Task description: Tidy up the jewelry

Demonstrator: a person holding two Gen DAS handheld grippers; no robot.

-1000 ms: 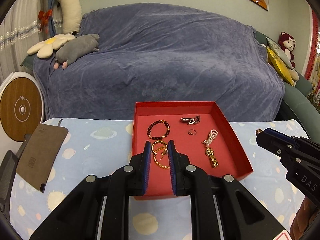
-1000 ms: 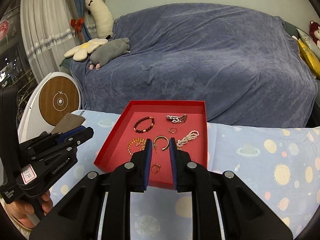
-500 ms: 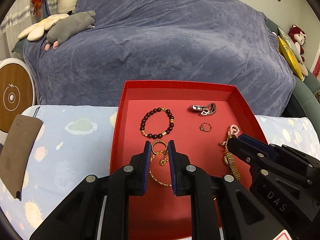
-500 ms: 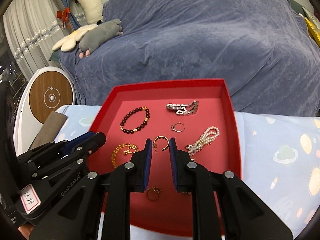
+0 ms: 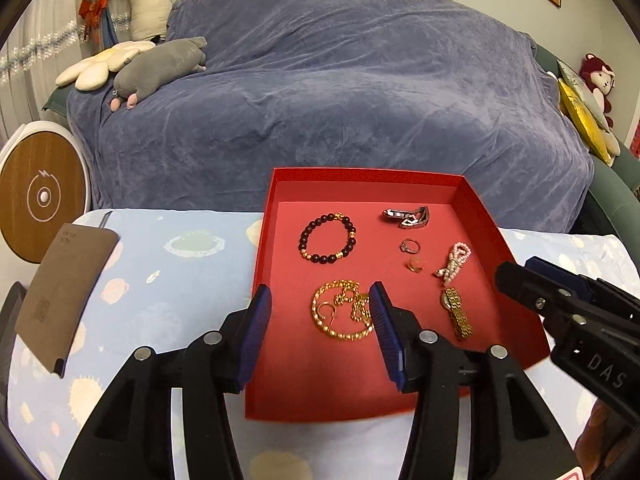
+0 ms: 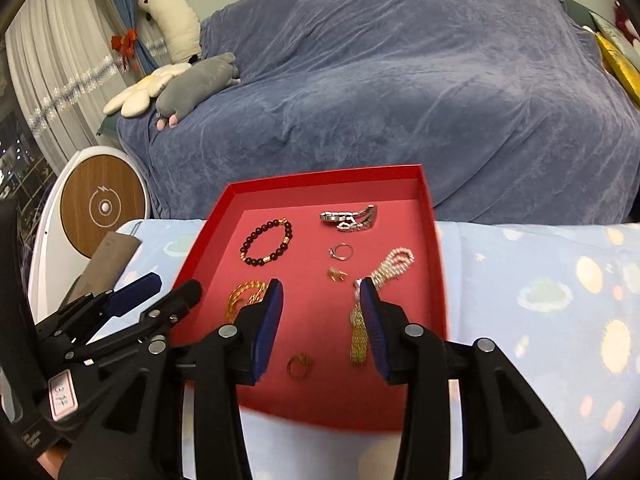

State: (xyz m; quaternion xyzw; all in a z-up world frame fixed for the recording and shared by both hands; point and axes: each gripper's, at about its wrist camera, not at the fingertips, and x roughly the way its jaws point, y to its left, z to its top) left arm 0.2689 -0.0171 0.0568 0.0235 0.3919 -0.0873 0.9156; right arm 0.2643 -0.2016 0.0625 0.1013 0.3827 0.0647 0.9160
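A red tray [image 5: 476, 204] [image 6: 428, 216] lies on the table and holds jewelry: a dark bead bracelet [image 5: 327, 239] [image 6: 266, 242], a silver piece [image 5: 407, 216] [image 6: 349, 217], a ring [image 5: 410, 245] [image 6: 341, 251], a pearl strand [image 5: 454, 259] [image 6: 394, 263], a gold watch [image 5: 456, 312] [image 6: 358, 334] and a gold chain [image 5: 342, 314] [image 6: 245, 298]. My left gripper [image 5: 320, 332] is open and empty, its fingers either side of the gold chain. My right gripper [image 6: 322, 322] is open and empty above the tray, beside the gold watch. A small gold ring [image 6: 300, 365] lies near the tray's front.
The table has a light blue patterned cloth [image 5: 168, 264]. A brown card [image 5: 60, 296] lies at its left edge. A blue-covered sofa [image 5: 340, 92] with plush toys [image 5: 160, 66] stands behind. A round wooden-faced device [image 5: 38, 200] stands at the left.
Both grippers have opened from shut. The left gripper has pulled back and its fingers now straddle the gold chain. The right gripper has shifted right toward the gold watch.
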